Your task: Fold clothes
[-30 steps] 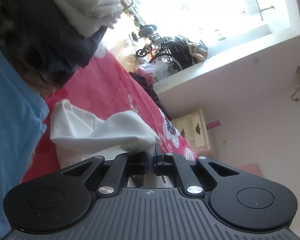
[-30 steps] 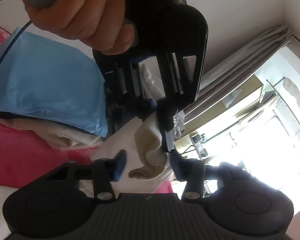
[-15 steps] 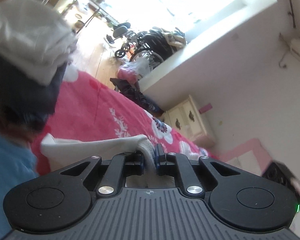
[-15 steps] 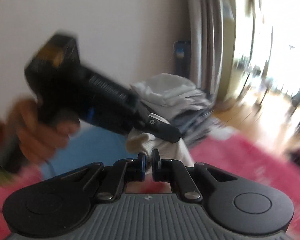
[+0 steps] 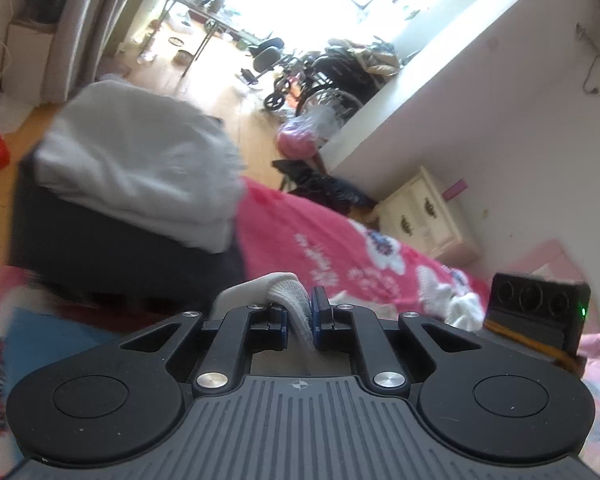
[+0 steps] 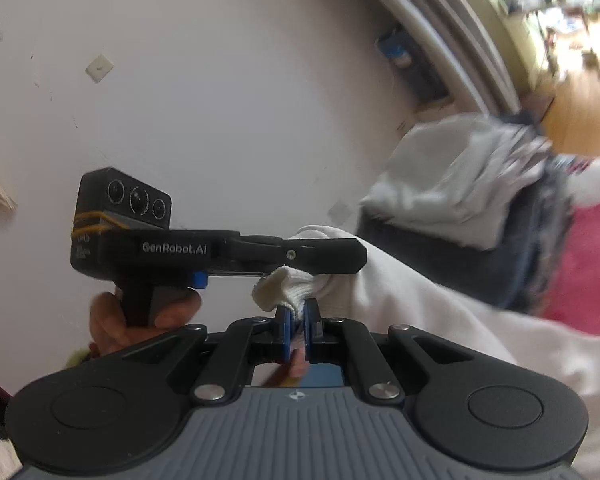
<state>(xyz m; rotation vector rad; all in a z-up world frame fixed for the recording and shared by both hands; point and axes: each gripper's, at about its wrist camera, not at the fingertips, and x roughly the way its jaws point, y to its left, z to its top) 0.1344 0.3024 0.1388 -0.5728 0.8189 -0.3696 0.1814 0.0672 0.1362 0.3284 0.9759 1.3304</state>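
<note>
Hand (image 6: 140,320) left of the cream garment (image 6: 419,300), holding left gripper (image 6: 323,264), clamped on its ribbed edge. Right gripper (image 6: 296,320) pinched on the same edge (image 5: 296,300). Folded pile (image 6: 459,192) right of the garment, on pink bedspread (image 5: 319,240).

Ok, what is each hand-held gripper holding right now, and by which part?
Both are shut on the same white garment: the left hand-held gripper and the right hand-held gripper each pinch its ribbed edge, close together.
</note>
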